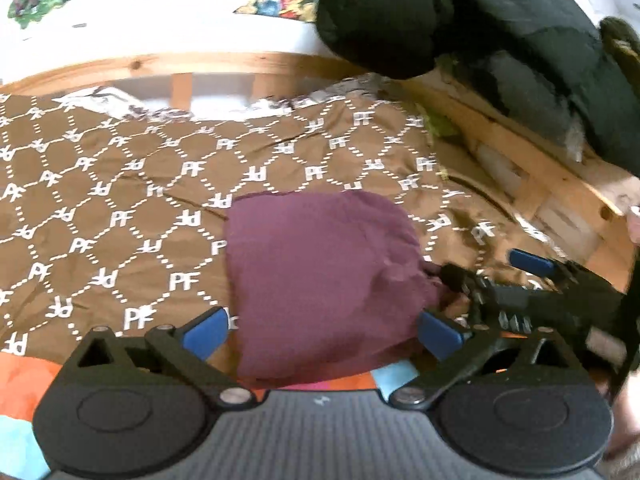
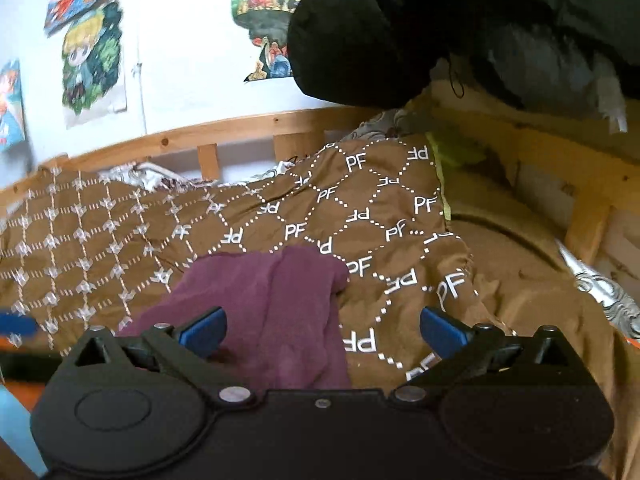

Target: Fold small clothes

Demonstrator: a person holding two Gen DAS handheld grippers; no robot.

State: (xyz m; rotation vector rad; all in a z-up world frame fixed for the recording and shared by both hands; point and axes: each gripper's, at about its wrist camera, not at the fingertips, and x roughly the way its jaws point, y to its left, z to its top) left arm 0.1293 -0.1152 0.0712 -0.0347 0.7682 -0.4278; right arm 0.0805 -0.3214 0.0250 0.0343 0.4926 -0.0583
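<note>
Now mid-fold: cloth (image 1: 320,280) bunched near bedspread (image 1: 120,200) front edge; left gripper (image 1: 324,330) and right gripper (image 2: 323,330) wide open, holding nothing; next, pinch cloth corners, flatten

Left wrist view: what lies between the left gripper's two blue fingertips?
The maroon garment lies between the open left gripper fingertips, spread on the brown PF-patterned blanket; the left wrist view shows this.
</note>
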